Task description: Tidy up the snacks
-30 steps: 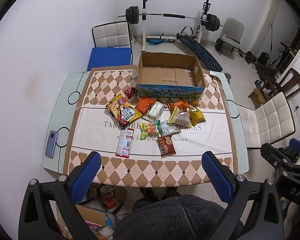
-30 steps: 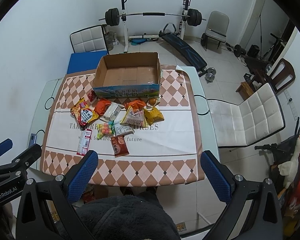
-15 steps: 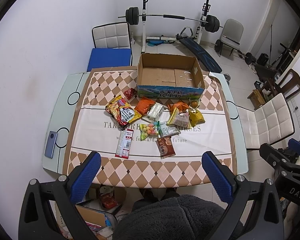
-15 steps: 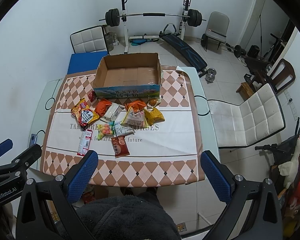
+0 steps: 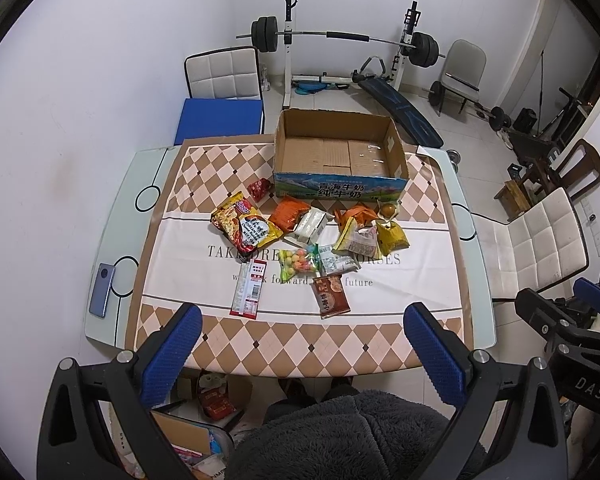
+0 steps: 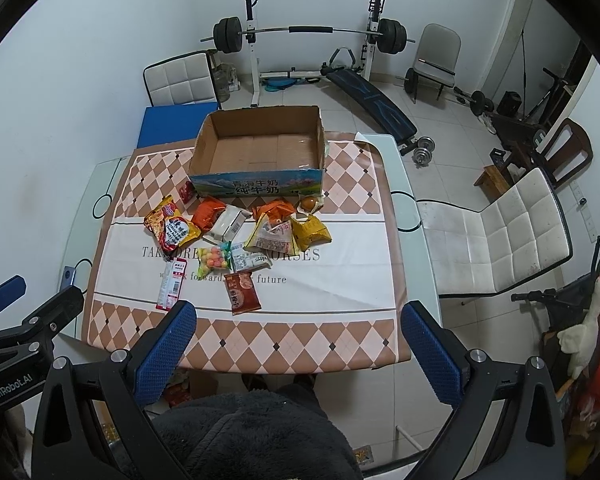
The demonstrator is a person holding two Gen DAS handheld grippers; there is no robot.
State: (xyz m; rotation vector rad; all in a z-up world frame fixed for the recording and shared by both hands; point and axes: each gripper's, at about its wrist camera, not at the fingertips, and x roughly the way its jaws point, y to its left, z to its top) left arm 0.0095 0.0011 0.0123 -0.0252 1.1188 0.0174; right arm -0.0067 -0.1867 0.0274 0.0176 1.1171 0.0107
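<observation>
An empty open cardboard box (image 5: 340, 156) (image 6: 260, 152) stands at the far side of the table. Several snack packets lie in front of it: a noodle packet (image 5: 246, 229) (image 6: 171, 227), an orange packet (image 5: 290, 214), a candy bag (image 5: 299, 261) (image 6: 213, 260), a brown packet (image 5: 331, 295) (image 6: 241, 293), a yellow packet (image 5: 392, 234) and a red-white strip (image 5: 250, 288) (image 6: 172, 286). My left gripper (image 5: 302, 332) is open and empty, high above the table's near edge. My right gripper (image 6: 298, 332) is open and empty, at the same height.
A checkered cloth covers the glass table (image 5: 112, 216). A phone (image 5: 102, 289) lies at its left edge. White chairs (image 6: 500, 236) (image 5: 220, 76) stand right and behind. A barbell rack (image 5: 340, 36) and bench fill the back of the room. Boxes sit under the table.
Both views have shifted very slightly; the snacks and box have not moved and both grippers stay open.
</observation>
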